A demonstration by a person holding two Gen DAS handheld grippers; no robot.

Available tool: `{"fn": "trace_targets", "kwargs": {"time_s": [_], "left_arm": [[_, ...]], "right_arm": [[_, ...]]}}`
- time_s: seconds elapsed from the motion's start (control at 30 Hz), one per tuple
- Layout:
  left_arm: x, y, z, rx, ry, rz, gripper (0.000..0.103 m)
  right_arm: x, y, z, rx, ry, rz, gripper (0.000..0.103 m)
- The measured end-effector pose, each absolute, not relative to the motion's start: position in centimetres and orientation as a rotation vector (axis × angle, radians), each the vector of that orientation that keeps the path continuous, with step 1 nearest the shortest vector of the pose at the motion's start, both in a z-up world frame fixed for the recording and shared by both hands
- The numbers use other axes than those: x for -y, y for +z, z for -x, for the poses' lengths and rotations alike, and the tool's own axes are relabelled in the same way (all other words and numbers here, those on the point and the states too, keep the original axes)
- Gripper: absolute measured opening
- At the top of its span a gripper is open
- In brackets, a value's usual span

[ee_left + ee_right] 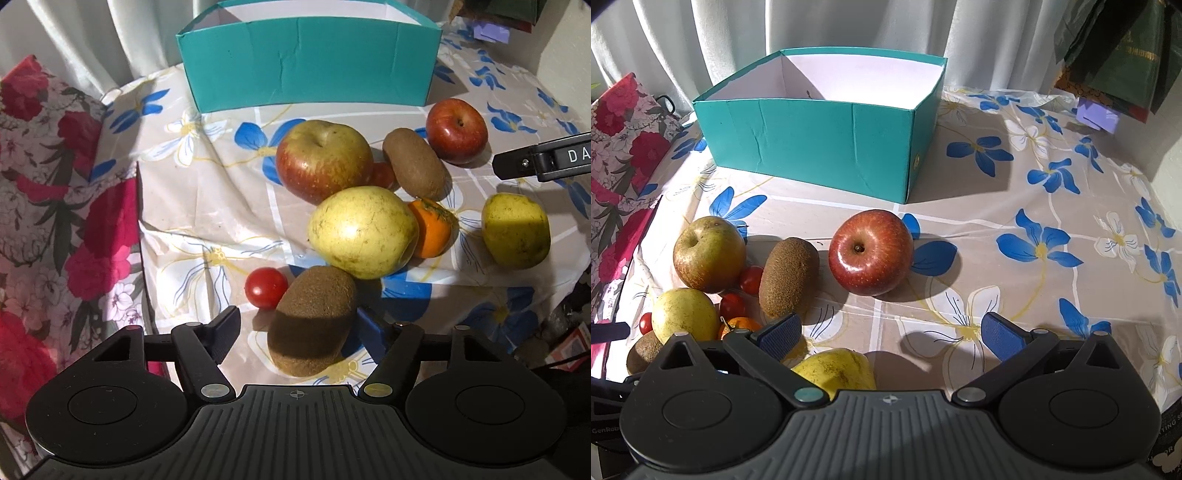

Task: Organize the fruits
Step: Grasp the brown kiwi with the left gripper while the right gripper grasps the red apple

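Note:
A teal box point(303, 62) with a white inside stands at the back of the table; it also shows in the right wrist view point(812, 147). Fruit lies in front of it. My left gripper point(301, 328) is open around a brown kiwi point(312, 317), not closed on it. Next to the kiwi is a cherry tomato point(266, 287). Beyond are a yellow pear point(364, 230), a red-green apple point(323, 160), a second kiwi point(413, 162), a persimmon point(432, 229), a red apple point(456, 131) and a yellow fruit point(515, 230). My right gripper point(890, 338) is open and empty, above the yellow fruit point(836, 371) and short of the red apple point(870, 251).
The table wears a beige cloth with blue flowers point(1034, 240). A red floral fabric point(55, 221) lies off the left edge. White curtains point(886, 26) hang behind the box. Dark bags point(1115, 48) are at the back right.

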State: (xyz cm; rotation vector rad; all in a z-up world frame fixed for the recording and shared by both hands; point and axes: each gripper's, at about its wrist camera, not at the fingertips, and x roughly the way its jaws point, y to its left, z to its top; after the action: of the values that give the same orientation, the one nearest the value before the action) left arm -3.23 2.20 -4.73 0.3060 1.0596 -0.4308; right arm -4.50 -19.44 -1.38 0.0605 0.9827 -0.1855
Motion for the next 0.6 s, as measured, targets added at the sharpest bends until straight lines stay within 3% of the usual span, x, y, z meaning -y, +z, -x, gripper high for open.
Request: {"fn": "trace_targets", "kwargs": {"time_s": [0.17, 0.6], "left_arm": [[-1.93, -5.40, 3.00, -1.106, -0.455, -0.299, 0.059], [-1.99, -4.61, 2.87, -1.089, -0.455, -0.256, 0.055]], "right_arm": [[19.67, -1.96, 4.46, -1.000, -0.196, -0.078, 0.103], [20.00, -1.79, 4.34, -0.962, -0.184, -0.082, 0.103]]}}
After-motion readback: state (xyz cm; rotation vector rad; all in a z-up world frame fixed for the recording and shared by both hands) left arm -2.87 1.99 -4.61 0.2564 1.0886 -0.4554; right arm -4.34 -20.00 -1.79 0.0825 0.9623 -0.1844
